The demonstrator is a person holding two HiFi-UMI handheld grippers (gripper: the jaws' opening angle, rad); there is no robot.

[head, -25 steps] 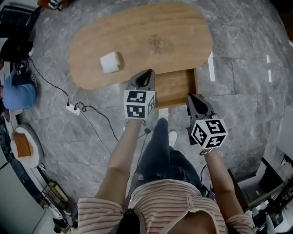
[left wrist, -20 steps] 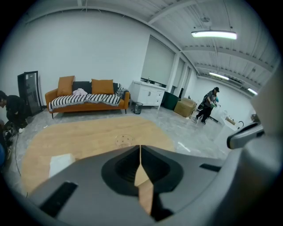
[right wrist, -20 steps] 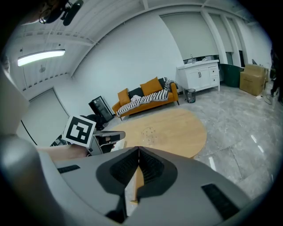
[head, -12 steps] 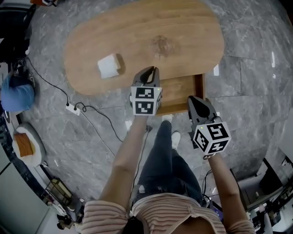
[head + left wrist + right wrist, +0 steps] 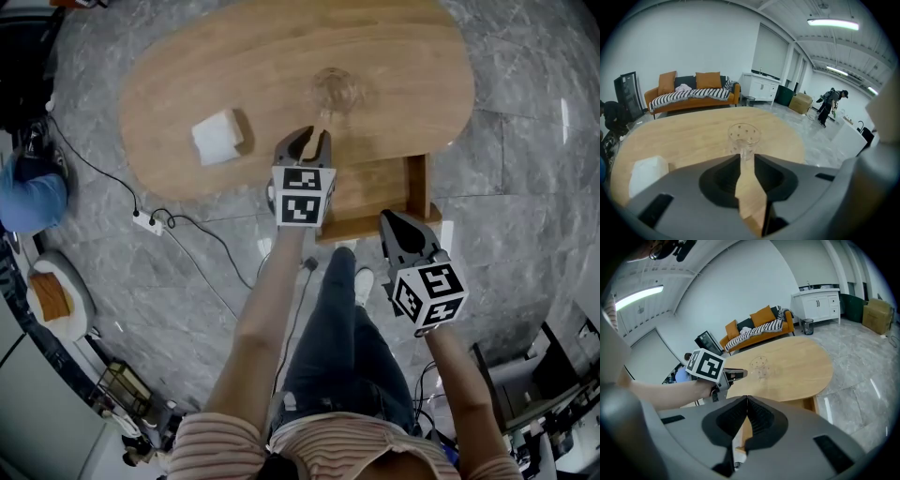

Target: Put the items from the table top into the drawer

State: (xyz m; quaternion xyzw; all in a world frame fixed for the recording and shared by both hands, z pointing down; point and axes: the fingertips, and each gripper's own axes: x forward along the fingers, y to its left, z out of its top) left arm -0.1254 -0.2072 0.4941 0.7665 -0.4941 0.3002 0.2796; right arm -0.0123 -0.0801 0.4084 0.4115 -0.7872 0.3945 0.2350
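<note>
A clear glass (image 5: 336, 91) stands upright on the oval wooden table (image 5: 403, 56), and a white block (image 5: 217, 139) lies at its left part. The open drawer (image 5: 375, 186) juts from the table's near edge. My left gripper (image 5: 307, 142) hangs over that edge, just short of the glass; its jaws are opening with nothing between them. In the left gripper view the glass (image 5: 744, 138) stands straight ahead of the gap and the white block (image 5: 647, 171) sits at the left. My right gripper (image 5: 394, 218) is shut and empty, at the drawer's front right corner.
A power strip (image 5: 150, 223) with its cable lies on the marble floor left of my legs. A blue seat (image 5: 33, 202) stands at the far left. Behind the table are an orange sofa (image 5: 693, 93) and a person (image 5: 829, 105) far off.
Both grippers have come down and forward toward the table. The left one has neared the glass and its jaws have parted from shut. The right one stays shut.
</note>
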